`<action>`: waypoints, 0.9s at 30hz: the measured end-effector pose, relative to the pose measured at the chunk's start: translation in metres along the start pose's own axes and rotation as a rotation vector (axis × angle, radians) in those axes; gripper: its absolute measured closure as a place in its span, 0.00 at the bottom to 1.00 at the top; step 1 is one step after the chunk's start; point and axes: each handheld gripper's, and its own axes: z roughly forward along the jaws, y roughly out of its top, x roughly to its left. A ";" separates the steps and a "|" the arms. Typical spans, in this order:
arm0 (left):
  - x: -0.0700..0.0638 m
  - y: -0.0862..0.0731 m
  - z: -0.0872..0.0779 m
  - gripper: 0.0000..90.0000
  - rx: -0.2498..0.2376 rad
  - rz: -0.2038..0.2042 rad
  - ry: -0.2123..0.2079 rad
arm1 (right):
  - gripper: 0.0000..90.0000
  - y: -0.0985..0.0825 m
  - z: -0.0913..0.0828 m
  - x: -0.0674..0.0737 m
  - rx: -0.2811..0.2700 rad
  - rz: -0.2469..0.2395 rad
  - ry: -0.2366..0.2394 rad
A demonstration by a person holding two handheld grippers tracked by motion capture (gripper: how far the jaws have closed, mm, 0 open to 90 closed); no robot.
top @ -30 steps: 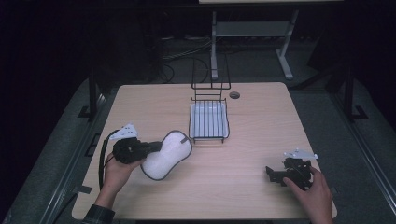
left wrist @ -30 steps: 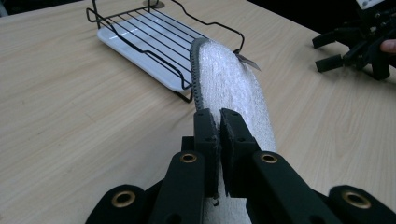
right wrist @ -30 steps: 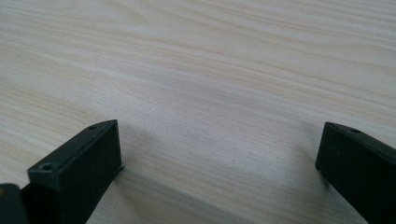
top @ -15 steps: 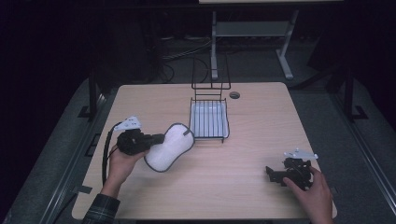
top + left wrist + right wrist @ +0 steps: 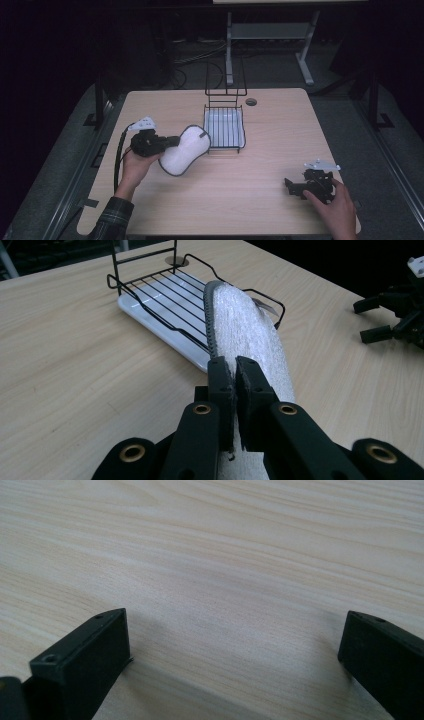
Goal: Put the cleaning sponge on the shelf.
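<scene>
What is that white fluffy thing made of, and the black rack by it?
The white pad looks like soft, fuzzy cloth, maybe microfibre, with a stitched grey edge. The rack looks like thin metal wire with a black coating, standing over a smooth, glossy white tray, probably plastic.

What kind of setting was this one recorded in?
Probably a lab or workshop set up for recording, not a home: a bare wooden table in a dark room, loose cables on the floor behind, a metal stand beyond.
</scene>
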 end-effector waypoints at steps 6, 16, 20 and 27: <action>0.004 0.008 0.005 0.96 -0.006 0.000 0.004 | 0.00 0.000 0.000 0.000 0.000 0.000 0.001; 0.008 0.024 0.017 0.96 -0.007 0.014 0.005 | 0.00 0.000 0.000 0.000 0.000 0.000 -0.001; 0.009 0.030 0.023 0.96 -0.014 0.016 0.006 | 0.00 0.000 0.000 0.000 0.000 0.000 -0.001; 0.013 0.042 0.031 0.96 -0.021 0.020 0.015 | 0.00 0.000 0.000 0.000 0.000 0.000 0.000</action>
